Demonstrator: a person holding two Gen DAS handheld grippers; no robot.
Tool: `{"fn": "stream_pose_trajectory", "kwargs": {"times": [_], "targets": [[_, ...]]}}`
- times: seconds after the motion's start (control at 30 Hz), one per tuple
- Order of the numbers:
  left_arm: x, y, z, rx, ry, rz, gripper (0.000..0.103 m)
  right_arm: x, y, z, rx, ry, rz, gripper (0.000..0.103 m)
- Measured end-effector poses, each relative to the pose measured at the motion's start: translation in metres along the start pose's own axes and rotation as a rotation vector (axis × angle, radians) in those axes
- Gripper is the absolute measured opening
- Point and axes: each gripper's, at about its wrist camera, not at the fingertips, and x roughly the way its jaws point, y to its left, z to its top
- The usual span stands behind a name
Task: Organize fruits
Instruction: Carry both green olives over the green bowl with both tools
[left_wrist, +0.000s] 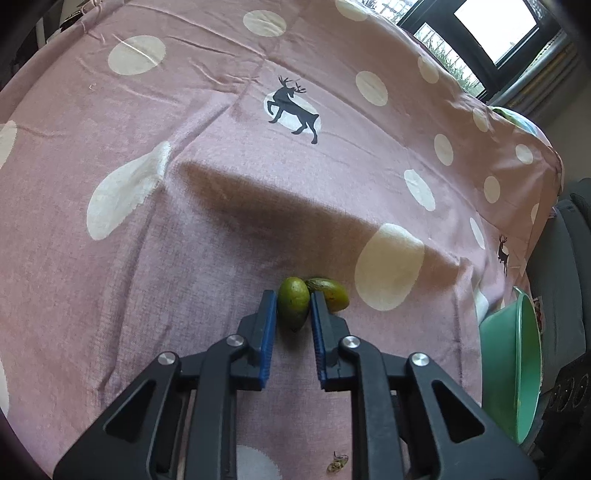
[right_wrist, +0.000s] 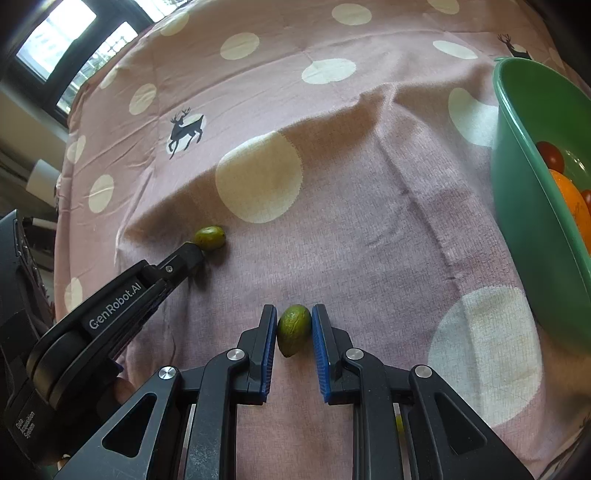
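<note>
In the left wrist view my left gripper (left_wrist: 293, 297) is shut on a small green oval fruit (left_wrist: 293, 308) that lies on the pink spotted cloth (left_wrist: 221, 184). A second green fruit (left_wrist: 331, 294) lies against it, just right of the right finger. In the right wrist view my right gripper (right_wrist: 294, 309) is shut on another green oval fruit (right_wrist: 293, 328) on the cloth. The left gripper (right_wrist: 197, 251) shows there from the side at the left, with a green fruit (right_wrist: 210, 237) at its tip; its jaws are hidden.
A green plastic bowl (right_wrist: 524, 221) stands at the right on the cloth and holds an orange (right_wrist: 569, 206) and red fruits (right_wrist: 550, 155). Its rim (left_wrist: 517, 369) also shows at the right in the left wrist view. Windows lie beyond the cloth's far edge.
</note>
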Motion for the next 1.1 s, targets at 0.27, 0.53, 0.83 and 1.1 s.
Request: {"fn": "stream_pose_trajectory", "kwargs": {"times": [0.27, 0.53, 0.83, 1.1], "targets": [[-0.011, -0.004, -0.005, 0.015, -0.021, 0.005, 0.018, -0.004, -0.002, 0.0, 0.007, -0.008, 0.006, 0.021], [-0.033, -0.019, -0.014, 0.056, -0.073, -0.014, 0.018, -0.016, -0.006, 0.001, 0.017, -0.043, 0.035, 0.021], [-0.06, -0.04, -0.024, 0.112, -0.139, -0.029, 0.018, -0.033, -0.015, 0.001, 0.038, -0.101, 0.049, 0.021], [-0.082, -0.062, -0.035, 0.174, -0.192, -0.073, 0.018, -0.057, -0.022, -0.001, 0.049, -0.177, 0.055, 0.021]]}}
